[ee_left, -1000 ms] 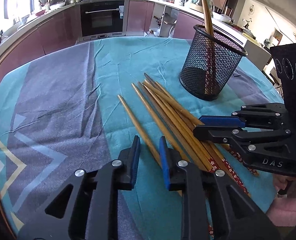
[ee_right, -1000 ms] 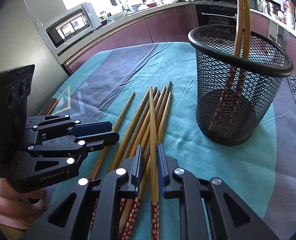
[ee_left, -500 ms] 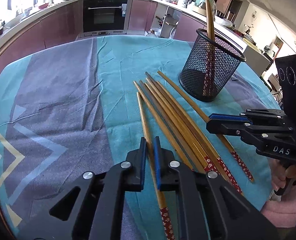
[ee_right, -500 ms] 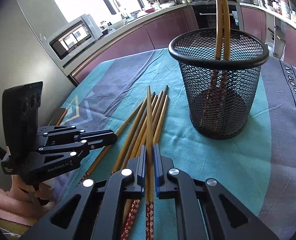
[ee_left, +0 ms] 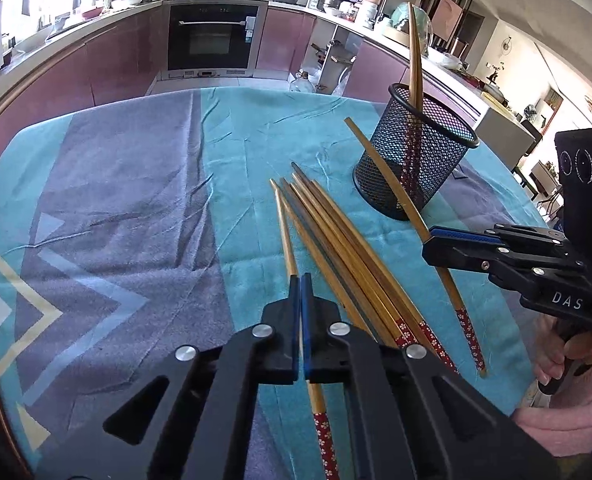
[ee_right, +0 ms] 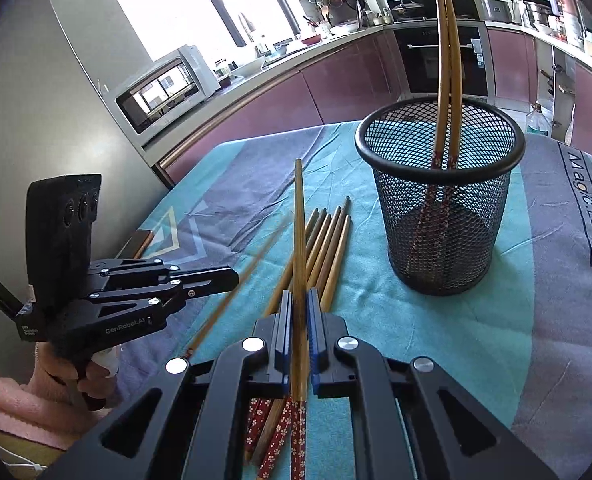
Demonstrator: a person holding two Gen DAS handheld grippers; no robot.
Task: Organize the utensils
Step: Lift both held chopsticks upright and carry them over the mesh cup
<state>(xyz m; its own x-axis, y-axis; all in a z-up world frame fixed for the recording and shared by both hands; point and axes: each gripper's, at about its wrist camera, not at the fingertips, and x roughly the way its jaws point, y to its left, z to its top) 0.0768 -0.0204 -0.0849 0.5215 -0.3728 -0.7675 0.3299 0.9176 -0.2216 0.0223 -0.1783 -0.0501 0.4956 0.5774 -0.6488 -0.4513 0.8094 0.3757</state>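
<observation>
Several wooden chopsticks with red flowered ends [ee_left: 335, 248] lie in a bundle on the teal cloth; they also show in the right wrist view [ee_right: 327, 248]. A black mesh cup [ee_left: 415, 152] [ee_right: 443, 200] stands to their right and holds two chopsticks [ee_right: 447, 60] upright. My left gripper [ee_left: 300, 280] is shut on one chopstick [ee_left: 283, 220], lifted off the cloth. It shows in the right wrist view [ee_right: 232, 276] with its chopstick blurred. My right gripper [ee_right: 299, 296] is shut on another chopstick [ee_right: 299, 216], raised above the bundle. It shows in the left wrist view [ee_left: 427, 244].
The table carries a teal and grey patterned cloth [ee_left: 116, 220]. A phone [ee_right: 136, 242] lies near the table's left edge. Kitchen cabinets and an oven [ee_left: 212, 40] stand beyond the table.
Both grippers have closed on a chopstick each and lifted them off the bundle. The right one has risen and drawn back; its chopstick points up towards the cup.
</observation>
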